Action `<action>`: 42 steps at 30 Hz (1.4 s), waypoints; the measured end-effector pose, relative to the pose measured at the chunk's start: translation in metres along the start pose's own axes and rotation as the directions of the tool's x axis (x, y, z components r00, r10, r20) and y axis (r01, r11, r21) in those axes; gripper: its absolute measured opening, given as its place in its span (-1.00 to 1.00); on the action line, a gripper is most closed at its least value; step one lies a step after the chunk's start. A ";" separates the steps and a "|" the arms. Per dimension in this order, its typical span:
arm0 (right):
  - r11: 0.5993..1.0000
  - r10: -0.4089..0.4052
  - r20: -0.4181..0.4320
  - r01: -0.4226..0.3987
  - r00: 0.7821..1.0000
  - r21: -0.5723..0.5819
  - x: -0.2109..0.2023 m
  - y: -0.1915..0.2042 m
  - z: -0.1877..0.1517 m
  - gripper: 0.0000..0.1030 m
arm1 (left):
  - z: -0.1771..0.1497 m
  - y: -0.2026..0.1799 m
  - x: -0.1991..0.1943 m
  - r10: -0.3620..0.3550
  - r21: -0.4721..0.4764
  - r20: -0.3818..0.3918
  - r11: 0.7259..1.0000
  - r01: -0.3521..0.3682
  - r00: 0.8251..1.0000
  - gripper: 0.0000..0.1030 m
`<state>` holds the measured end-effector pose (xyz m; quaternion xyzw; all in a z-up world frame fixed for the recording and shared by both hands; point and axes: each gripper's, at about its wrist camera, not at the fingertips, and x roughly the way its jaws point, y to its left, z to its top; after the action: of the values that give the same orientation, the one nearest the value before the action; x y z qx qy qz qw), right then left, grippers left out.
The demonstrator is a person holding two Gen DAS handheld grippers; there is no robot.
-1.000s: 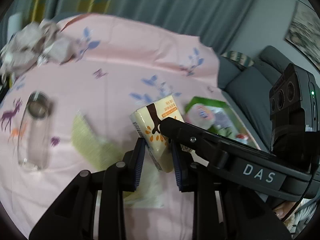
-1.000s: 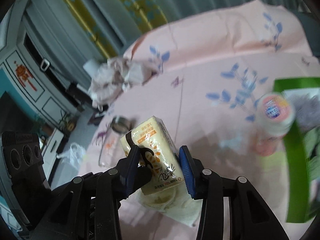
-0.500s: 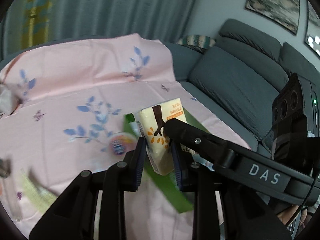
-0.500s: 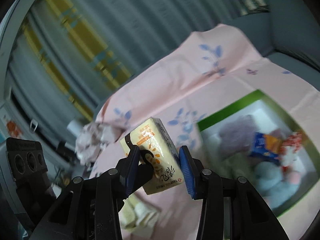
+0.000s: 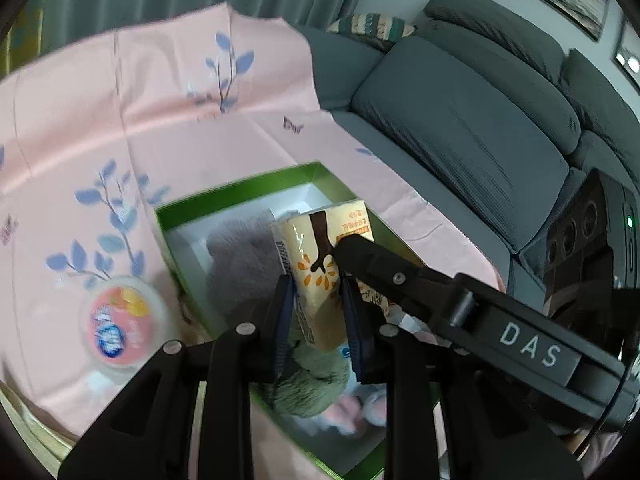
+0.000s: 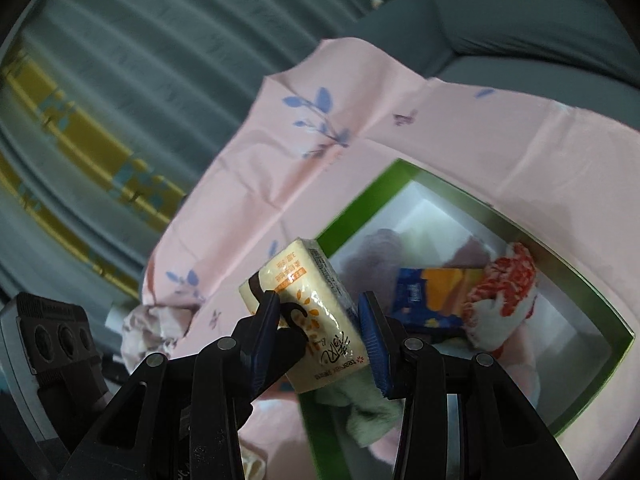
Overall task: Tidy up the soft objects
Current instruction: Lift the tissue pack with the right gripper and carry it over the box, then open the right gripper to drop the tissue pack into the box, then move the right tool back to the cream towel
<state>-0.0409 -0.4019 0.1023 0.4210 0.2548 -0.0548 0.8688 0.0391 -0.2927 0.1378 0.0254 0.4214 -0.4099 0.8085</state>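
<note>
Above the green box (image 5: 236,190) on the pink floral cloth (image 5: 120,120), the left gripper (image 5: 318,312) and the right gripper (image 6: 318,322) both clamp one yellow tissue pack (image 5: 324,264), pads pressed on its sides. Pack print is too blurred to read. The right gripper's arm reads "DAS". Plush items lie in the box; a round tub (image 5: 120,320) stands beside it.

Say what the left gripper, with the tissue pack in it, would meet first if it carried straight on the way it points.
Probably the grey plush lying inside the green box; depth is hard to judge.
</note>
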 end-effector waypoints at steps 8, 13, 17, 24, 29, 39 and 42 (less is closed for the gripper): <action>0.995 -0.083 0.005 0.083 0.997 0.049 0.002 -0.016 0.000 -0.14 | -0.003 -0.007 0.015 -0.016 -0.014 -0.049 1.000 0.015 0.999 -0.60; 0.995 -0.095 0.067 0.096 0.993 -0.005 -0.015 0.001 -0.001 -0.07 | -0.003 -0.009 -0.009 -0.010 -0.009 -0.003 1.000 0.010 1.000 -0.38; 0.997 -0.056 0.095 0.060 0.994 -0.041 -0.028 0.016 -0.006 0.36 | -0.008 0.001 -0.040 0.039 -0.024 0.052 0.999 -0.037 0.998 0.11; 0.986 0.009 0.072 0.003 0.997 -0.165 -0.036 0.068 -0.028 0.70 | -0.029 0.033 -0.106 0.141 -0.090 0.121 0.987 -0.131 0.983 0.50; 0.960 -0.013 -0.058 -0.004 0.998 -0.281 -0.027 0.108 -0.056 0.70 | -0.056 0.071 -0.147 0.249 -0.136 0.125 0.963 -0.232 0.960 0.61; 0.902 -0.011 -0.327 -0.132 0.945 -0.410 0.020 0.157 -0.121 0.70 | -0.131 0.159 -0.172 0.358 -0.311 0.026 0.890 -0.333 0.933 0.69; 0.902 -0.008 -0.401 -0.166 0.916 -0.398 0.037 0.162 -0.138 0.70 | -0.156 0.176 -0.165 0.350 -0.354 -0.018 0.874 -0.333 0.937 0.69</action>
<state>-0.0134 -0.1896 0.1270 0.2349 0.4118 0.1236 0.8718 0.0058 -0.0100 0.0993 -0.0551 0.4577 -0.1793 0.8691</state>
